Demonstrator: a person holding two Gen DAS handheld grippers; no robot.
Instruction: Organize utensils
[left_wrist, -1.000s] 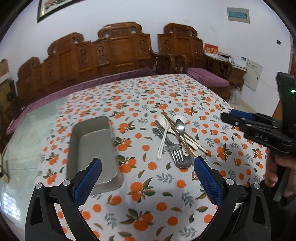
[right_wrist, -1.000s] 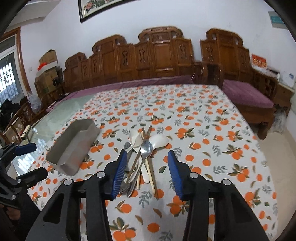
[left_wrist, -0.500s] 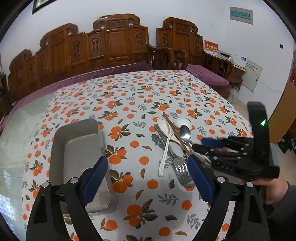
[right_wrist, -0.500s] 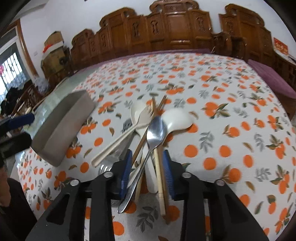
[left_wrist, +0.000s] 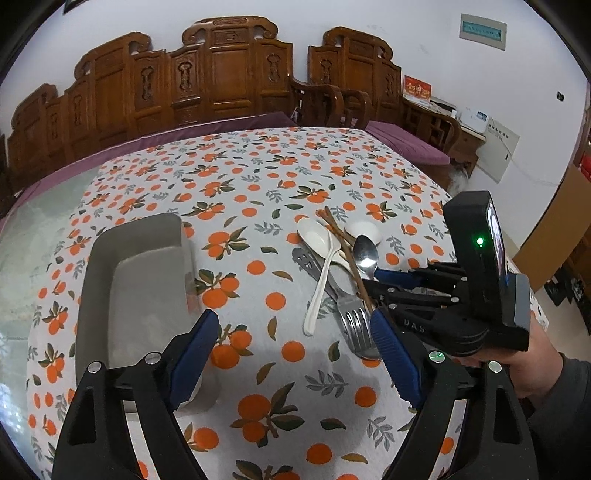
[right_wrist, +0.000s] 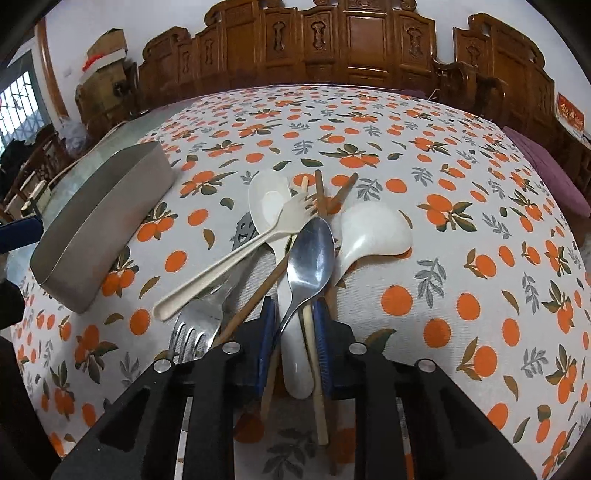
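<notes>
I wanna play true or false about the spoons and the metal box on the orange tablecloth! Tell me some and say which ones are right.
1. The metal tray has spoons inside it. False: nothing shows inside it.
2. The right gripper has its fingers on either side of the metal spoon handle. True.
3. The left gripper is wide open and holds nothing. True.
4. The utensils lie in a neat row, none touching. False: they lie crossed in a pile.
5. The metal fork lies in that pile. True.
</notes>
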